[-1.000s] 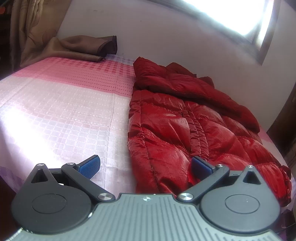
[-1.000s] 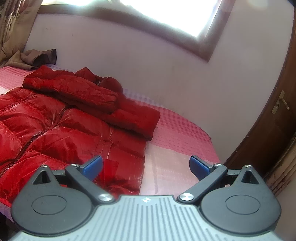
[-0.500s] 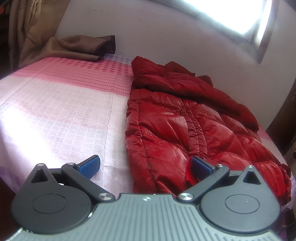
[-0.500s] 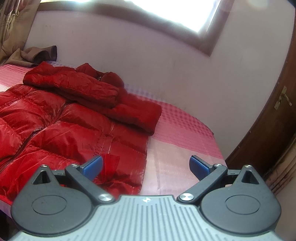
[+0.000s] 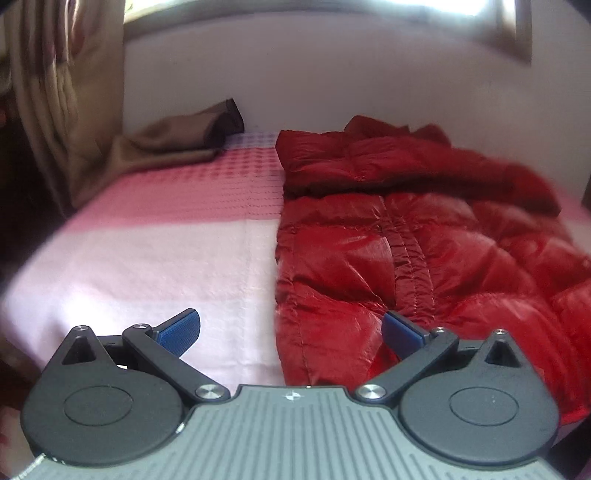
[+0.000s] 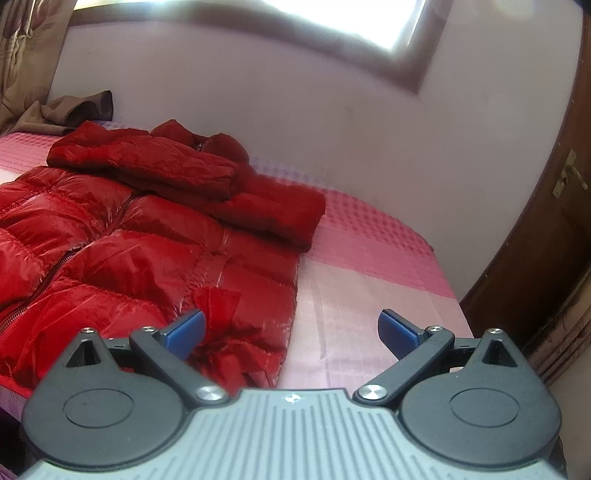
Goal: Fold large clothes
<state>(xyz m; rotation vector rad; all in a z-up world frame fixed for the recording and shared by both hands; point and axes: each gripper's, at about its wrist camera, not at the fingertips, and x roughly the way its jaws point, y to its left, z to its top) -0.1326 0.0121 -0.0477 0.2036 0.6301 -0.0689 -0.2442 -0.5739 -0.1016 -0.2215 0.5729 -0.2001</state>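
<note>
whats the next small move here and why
Probably lower both grippers onto the jacket's near hem corners and close. Left gripper and right gripper are open, each straddling a bottom corner, and the sleeves already lie folded across the chest.

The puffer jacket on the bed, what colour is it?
Glossy red; the puffer jacket shows best in the right wrist view.

Brown curtain (image 5: 66, 110), bright window (image 6: 258, 14), wooden door (image 6: 546, 221) with brass latch (image 6: 569, 173).
</note>
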